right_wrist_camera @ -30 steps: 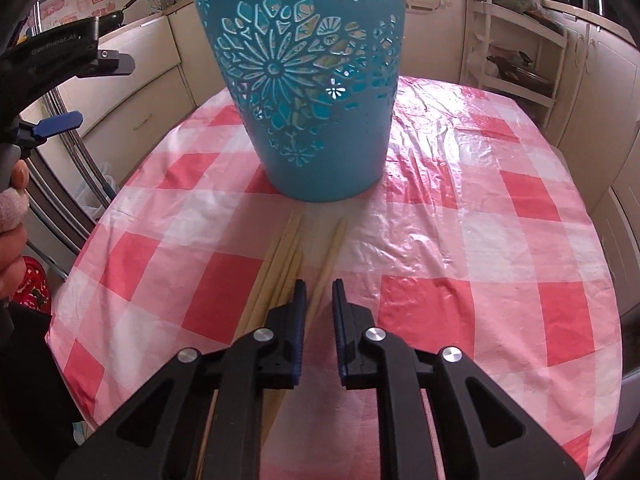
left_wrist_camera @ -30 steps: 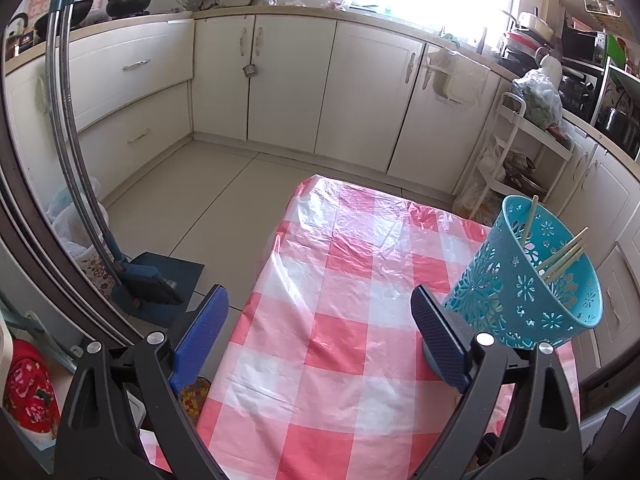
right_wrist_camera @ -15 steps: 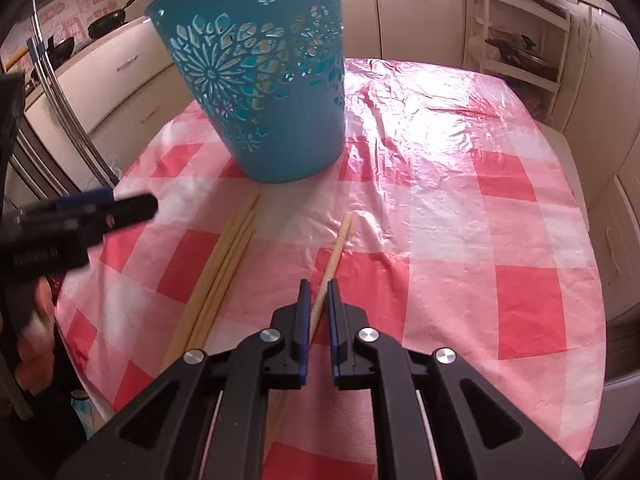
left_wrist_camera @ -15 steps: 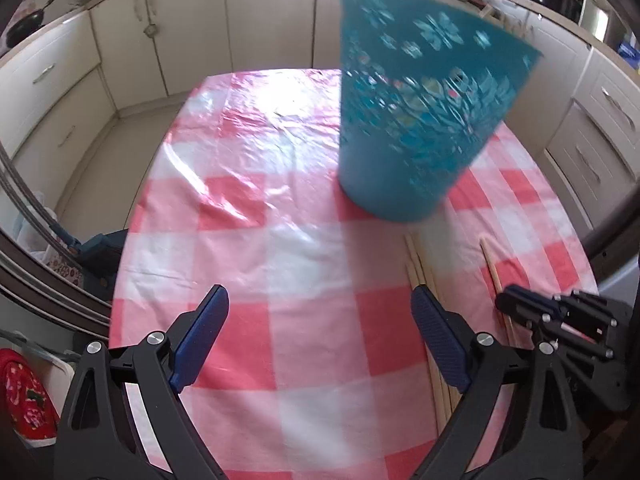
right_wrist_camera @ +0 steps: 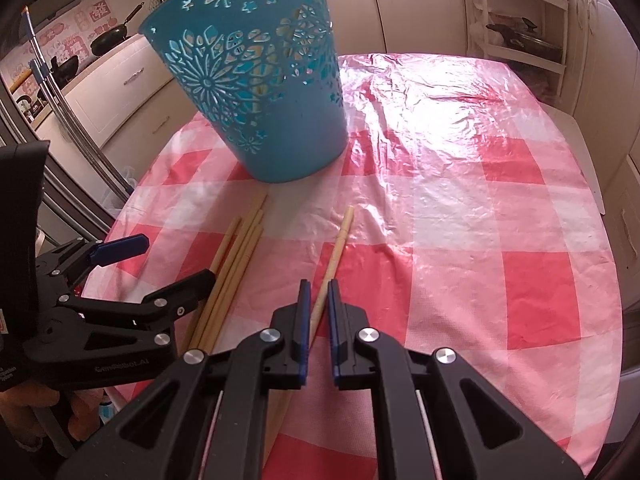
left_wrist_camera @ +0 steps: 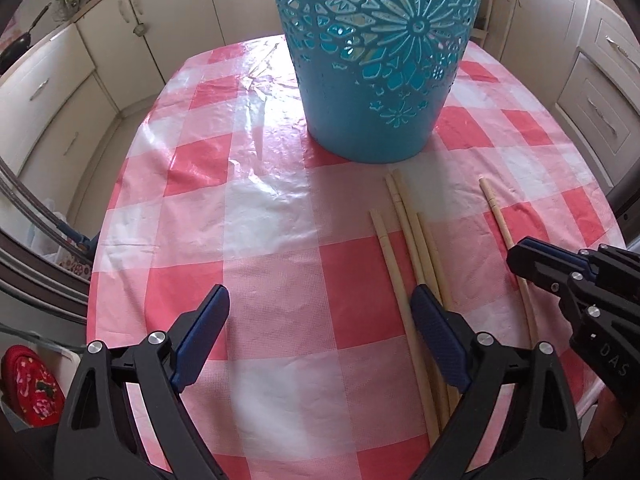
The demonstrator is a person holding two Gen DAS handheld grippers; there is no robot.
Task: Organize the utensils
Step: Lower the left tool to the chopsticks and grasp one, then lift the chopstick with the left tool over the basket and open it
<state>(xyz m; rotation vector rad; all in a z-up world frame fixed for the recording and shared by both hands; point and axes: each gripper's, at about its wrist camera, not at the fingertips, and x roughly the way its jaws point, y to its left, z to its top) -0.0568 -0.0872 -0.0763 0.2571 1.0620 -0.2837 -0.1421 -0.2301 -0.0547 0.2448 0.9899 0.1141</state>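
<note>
chopstick [right_wrist_camera: 335, 250] in nearly closed right claw [right_wrist_camera: 318, 300] | left claw [left_wrist_camera: 320, 316] wide, empty | basket [right_wrist_camera: 256, 92] ahead

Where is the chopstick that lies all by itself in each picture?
Left wrist view: the lone chopstick lies at right, its near end passing under the right tongs.
Right wrist view: the same chopstick lies in the middle, running down between the nearly shut tongs.
Shared landmark: the blue basket.

Left tongs [left_wrist_camera: 320, 336]: black plastic arms, blue ribbed pads, silver screw heads behind the pads. Right tongs [right_wrist_camera: 319, 312]: same build. White lettering on the left body.
</note>
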